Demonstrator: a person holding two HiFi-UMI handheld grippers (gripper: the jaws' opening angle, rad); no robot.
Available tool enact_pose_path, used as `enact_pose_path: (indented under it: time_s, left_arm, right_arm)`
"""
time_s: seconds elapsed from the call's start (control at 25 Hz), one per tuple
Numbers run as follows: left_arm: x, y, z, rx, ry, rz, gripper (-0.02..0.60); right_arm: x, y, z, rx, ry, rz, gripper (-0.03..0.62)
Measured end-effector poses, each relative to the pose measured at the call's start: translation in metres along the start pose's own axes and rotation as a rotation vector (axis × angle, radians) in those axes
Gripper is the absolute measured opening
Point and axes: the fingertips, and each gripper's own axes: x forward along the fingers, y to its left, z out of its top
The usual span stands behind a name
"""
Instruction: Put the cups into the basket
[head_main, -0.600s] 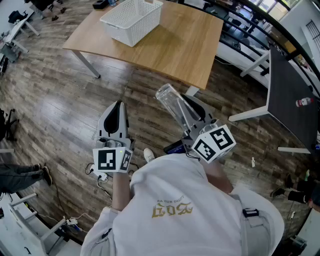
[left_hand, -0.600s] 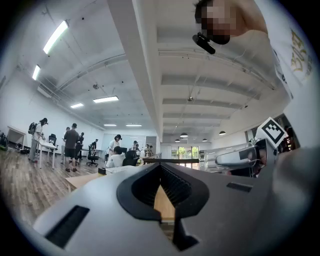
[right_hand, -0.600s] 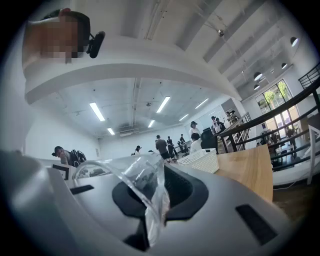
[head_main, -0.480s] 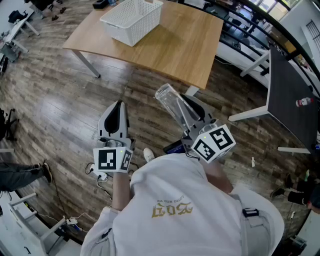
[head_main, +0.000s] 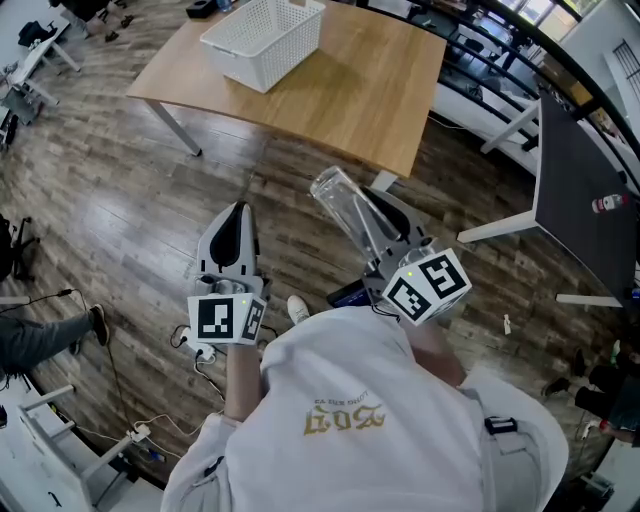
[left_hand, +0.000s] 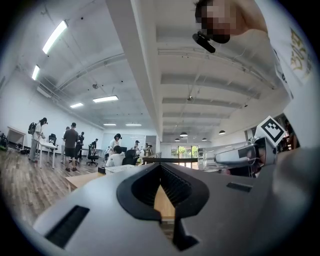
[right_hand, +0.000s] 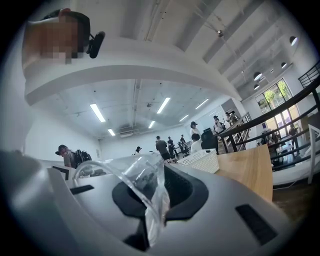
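The right gripper (head_main: 372, 222) is pinching a clear plastic cup (head_main: 340, 200) by its wall, tilted forward, probably for carrying it. The white basket (head_main: 265, 35) is waiting on the wooden table (head_main: 370, 90), well apart. The left gripper (head_main: 235, 215) is hanging closed, holding nothing.

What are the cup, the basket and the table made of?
The cup is likely thin clear plastic, glossy: the floor shows through it. The basket looks like white moulded plastic, matte, with a grid of holes. The table has a pale, smooth wood-grain top; solid or laminate, can't tell.
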Motion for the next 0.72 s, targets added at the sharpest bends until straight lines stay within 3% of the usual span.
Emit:
enact_pose_path:
  time_s: [0.72]
  left_arm:
    - [0.001,-0.032,0.013,0.036,-0.004,0.021,0.006]
  right_arm:
    - [-0.023,-0.015,0.013,0.019,-0.003,0.039,0.034]
